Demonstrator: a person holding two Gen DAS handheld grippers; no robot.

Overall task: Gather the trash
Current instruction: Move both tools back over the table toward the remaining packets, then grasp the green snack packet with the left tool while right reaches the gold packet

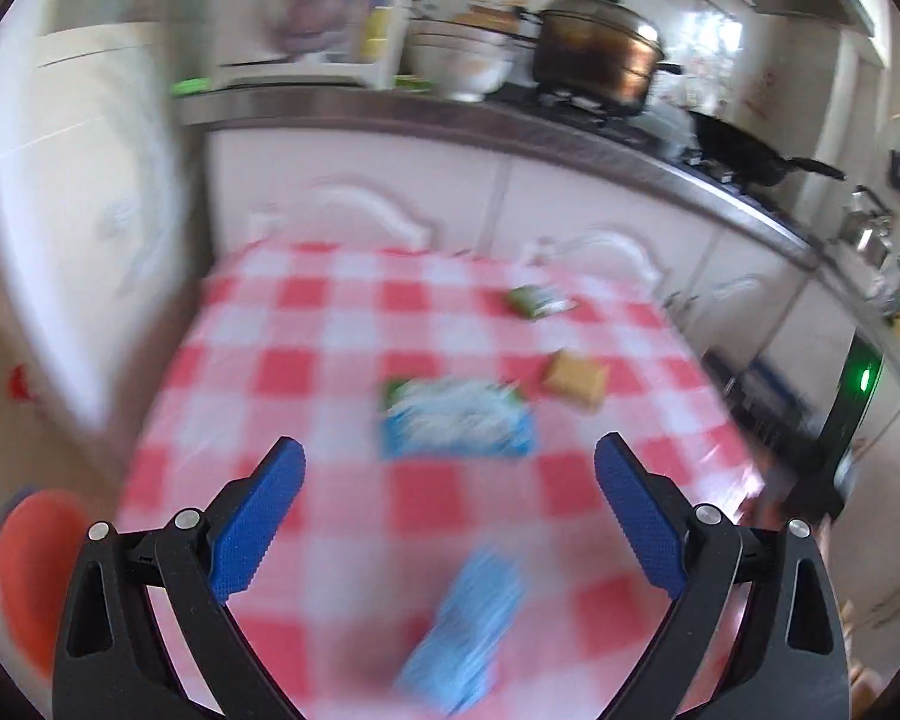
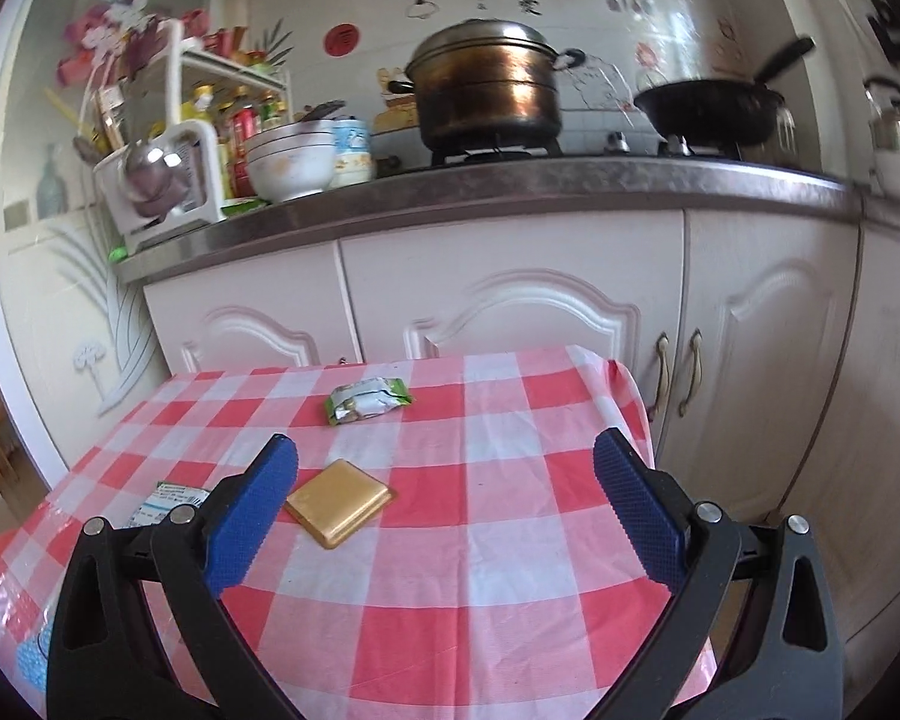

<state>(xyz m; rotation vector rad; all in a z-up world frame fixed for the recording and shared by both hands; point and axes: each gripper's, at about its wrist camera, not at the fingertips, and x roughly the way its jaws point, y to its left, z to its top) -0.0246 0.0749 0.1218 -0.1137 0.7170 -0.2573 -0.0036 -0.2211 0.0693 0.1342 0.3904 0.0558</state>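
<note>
Trash lying scattered on red-and-white checked plastic tablecloth; green-and-silver crumpled snack wrapper resting near far edge; flat square gold foil packet sitting nearer, just beside left finger of right gripper; blue-and-white plastic pouch lying ahead of left gripper; smaller blue packet, blurred, lying between its fingers, untouched; both grippers hovering spread wide, gripping nothing; copper-brown lidded pot standing on counter behind.
</note>
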